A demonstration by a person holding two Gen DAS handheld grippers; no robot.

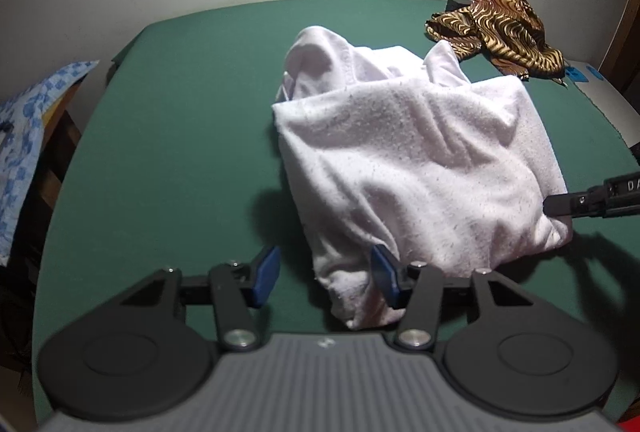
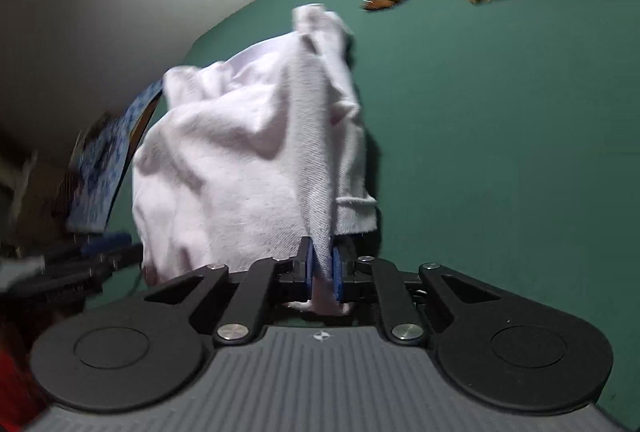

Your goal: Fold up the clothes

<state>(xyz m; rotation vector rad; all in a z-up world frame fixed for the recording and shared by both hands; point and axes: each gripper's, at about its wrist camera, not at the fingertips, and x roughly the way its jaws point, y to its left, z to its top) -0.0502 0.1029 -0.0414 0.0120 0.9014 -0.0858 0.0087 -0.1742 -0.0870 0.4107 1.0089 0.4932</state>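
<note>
Right gripper [image 2: 321,268]: pressed together on a fold of the white garment [image 2: 248,168], which is pinched between the blue pads.
Worktop [image 1: 180,136]: covered in green cloth.
White garment: heaped in the middle of the worktop, partly folded.
Patterned cloth [image 1: 500,32]: brown and gold, crumpled at the far right corner, just beside the garment.
Left gripper [image 1: 326,276]: spread, one pad touching the garment's near edge, nothing pinched.
</note>
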